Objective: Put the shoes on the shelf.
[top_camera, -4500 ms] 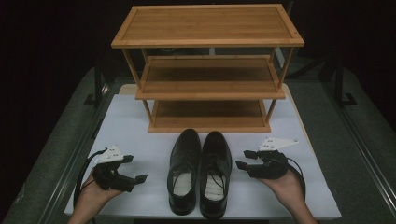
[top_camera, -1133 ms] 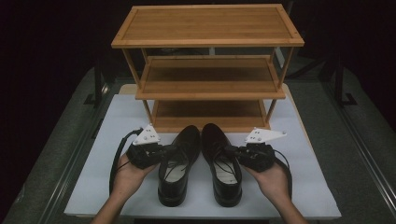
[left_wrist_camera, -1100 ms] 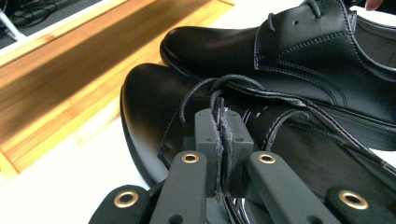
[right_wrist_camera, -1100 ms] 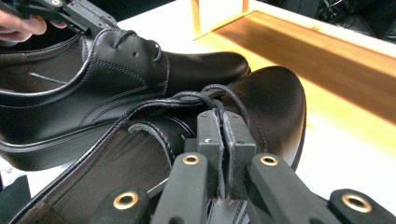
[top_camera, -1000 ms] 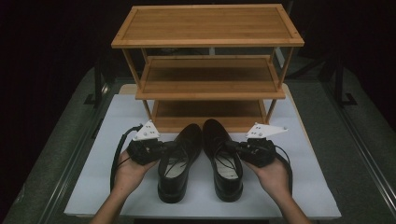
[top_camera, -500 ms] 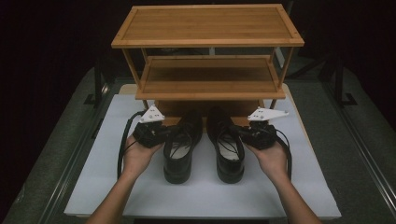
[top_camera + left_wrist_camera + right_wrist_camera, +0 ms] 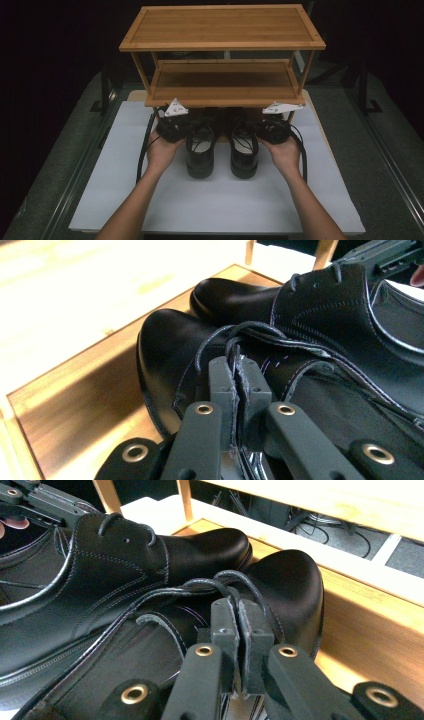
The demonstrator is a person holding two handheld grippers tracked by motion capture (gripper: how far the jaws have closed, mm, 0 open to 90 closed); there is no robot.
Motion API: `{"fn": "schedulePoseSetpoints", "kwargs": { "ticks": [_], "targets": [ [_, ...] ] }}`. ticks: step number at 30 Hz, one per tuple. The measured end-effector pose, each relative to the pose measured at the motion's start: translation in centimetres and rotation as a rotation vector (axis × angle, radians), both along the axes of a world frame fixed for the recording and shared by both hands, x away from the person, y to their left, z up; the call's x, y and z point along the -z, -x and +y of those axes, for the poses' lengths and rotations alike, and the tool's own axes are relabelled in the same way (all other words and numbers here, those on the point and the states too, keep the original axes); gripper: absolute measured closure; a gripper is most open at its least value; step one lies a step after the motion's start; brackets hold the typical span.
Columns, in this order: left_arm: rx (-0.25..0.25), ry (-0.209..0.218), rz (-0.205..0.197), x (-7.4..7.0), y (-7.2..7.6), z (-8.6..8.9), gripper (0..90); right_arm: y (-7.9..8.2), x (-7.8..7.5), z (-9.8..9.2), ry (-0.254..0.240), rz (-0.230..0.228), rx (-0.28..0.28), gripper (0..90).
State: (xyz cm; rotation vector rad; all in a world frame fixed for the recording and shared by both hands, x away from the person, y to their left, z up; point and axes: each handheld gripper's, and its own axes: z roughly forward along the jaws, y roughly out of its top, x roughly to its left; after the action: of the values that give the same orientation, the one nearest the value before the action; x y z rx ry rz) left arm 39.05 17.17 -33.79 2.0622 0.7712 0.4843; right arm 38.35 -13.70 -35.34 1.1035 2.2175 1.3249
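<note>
Two black leather lace-up shoes stand side by side with their toes on the bottom shelf of a wooden three-tier rack [image 7: 222, 82]. My left gripper [image 7: 186, 132] is shut on the outer edge of the left shoe [image 7: 200, 152] by its laces. In the left gripper view the pads [image 7: 222, 377] pinch the leather rim of that shoe [image 7: 165, 350]. My right gripper [image 7: 258, 132] is shut the same way on the right shoe [image 7: 244, 152]. The right gripper view has its gripper [image 7: 236, 617] clamped on the rim of that shoe [image 7: 292, 580]. The heels stick out toward the person.
The rack stands at the back of a white mat [image 7: 220, 200] on a dark table. Its wooden bottom shelf [image 7: 75, 405] lies under the toes. The rack's legs [image 7: 142, 75] flank the shoes. The middle shelf [image 7: 222, 97] overhangs both grippers closely.
Both hands have moved forward, away from the person, carrying the shoes with them. The toes now sit under the middle shelf, and the shoes stand straighter and parallel.
</note>
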Motion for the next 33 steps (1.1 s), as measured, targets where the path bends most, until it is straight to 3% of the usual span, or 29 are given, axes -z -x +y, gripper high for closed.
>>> {"fn": "schedulePoseSetpoints", "kwargs": {
  "ticks": [6, 11, 19, 24, 29, 33],
  "targets": [
    [-0.02, -0.028, -0.022, 0.8, -1.7, -1.0, 87.4, -1.7, 0.5, 0.4, 0.024, -0.003, 0.02, 87.0],
    [-0.057, -0.024, -0.018, 1.8, -3.0, -1.6, 87.3, -2.9, 1.2, 0.5, 0.028, -0.008, 0.041, 86.9],
    [-0.085, -0.013, -0.05, 3.0, -4.0, -2.5, 87.3, -4.0, 1.7, 1.2, 0.045, -0.028, 0.059, 86.9],
    [-0.058, -0.044, -0.045, 3.7, -4.1, -2.9, 87.1, -4.2, 2.3, 1.5, 0.063, -0.025, 0.061, 86.8],
    [-0.034, -0.042, -0.053, 4.0, -3.8, -2.5, 86.3, -4.0, 2.9, 1.5, 0.055, -0.016, 0.06, 86.4],
    [-0.001, -0.024, -0.033, 3.9, -3.8, -2.3, 81.5, -3.6, 2.9, 1.6, 0.055, -0.022, 0.055, 84.0]
  ]
}}
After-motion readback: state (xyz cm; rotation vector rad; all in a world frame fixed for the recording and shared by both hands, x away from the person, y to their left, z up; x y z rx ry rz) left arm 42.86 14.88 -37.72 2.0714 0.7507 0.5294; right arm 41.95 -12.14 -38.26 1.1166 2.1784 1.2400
